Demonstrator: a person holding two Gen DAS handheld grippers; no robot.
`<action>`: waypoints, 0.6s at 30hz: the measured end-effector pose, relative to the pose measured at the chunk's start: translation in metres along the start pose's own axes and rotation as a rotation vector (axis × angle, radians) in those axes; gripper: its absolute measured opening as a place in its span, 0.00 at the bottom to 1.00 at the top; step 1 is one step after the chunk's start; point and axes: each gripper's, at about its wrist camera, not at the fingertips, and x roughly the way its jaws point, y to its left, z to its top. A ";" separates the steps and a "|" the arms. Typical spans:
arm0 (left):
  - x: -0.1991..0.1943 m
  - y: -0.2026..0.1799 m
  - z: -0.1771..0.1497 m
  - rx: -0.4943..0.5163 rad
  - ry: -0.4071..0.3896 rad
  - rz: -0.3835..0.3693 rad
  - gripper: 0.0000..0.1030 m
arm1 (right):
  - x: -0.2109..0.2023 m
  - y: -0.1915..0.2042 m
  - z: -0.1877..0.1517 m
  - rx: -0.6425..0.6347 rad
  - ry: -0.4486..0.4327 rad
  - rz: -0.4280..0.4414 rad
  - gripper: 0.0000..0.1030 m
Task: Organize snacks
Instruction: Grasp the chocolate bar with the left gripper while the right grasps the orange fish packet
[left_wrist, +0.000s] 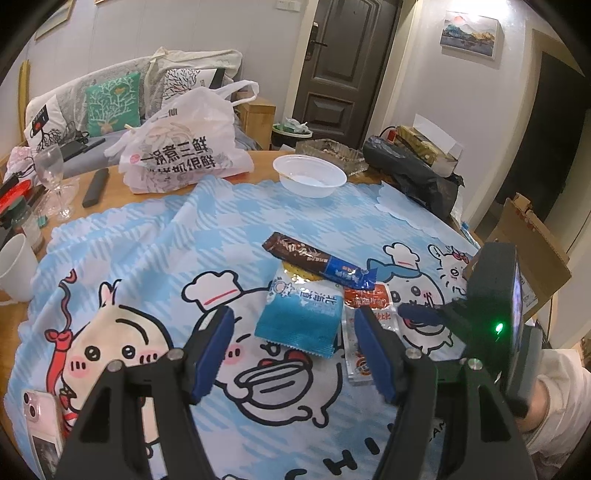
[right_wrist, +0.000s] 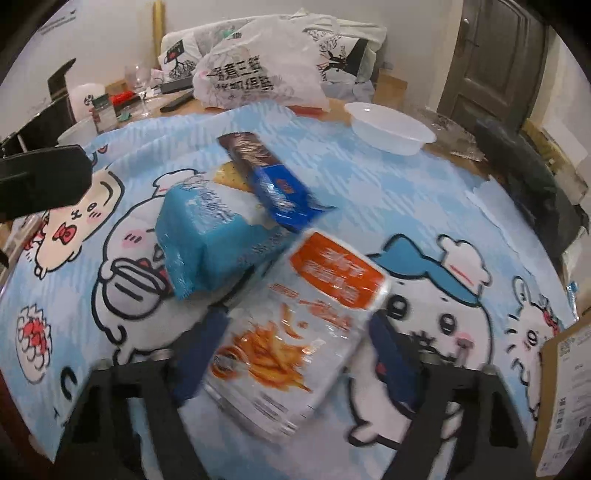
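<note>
Lying between the spread fingers of the right gripper (right_wrist: 291, 354), the orange-and-white snack packet (right_wrist: 291, 328) rests on the cartoon tablecloth (right_wrist: 424, 192), untouched. The left gripper (left_wrist: 295, 350) hovers open near the blue snack bag (left_wrist: 301, 314), under the dark biscuit pack (left_wrist: 317, 264).

Glossy foil snack packets (right_wrist: 291, 325), printed cloth tablecloth (left_wrist: 147, 236)

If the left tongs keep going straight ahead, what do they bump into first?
Probably the teal snack packet. It lies on the cartoon tablecloth right ahead of the open left tongs, in line with the gap between them. Depth is hard to judge through this lens.
</note>
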 end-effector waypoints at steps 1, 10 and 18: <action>0.000 0.000 0.000 -0.001 -0.001 0.000 0.62 | -0.001 -0.007 -0.002 0.012 0.010 0.010 0.59; 0.000 0.000 0.000 -0.001 -0.002 0.004 0.62 | -0.007 -0.041 -0.009 0.022 0.040 0.029 0.60; 0.000 0.001 0.000 -0.005 0.000 0.008 0.62 | 0.002 -0.034 -0.002 0.109 0.023 0.082 0.79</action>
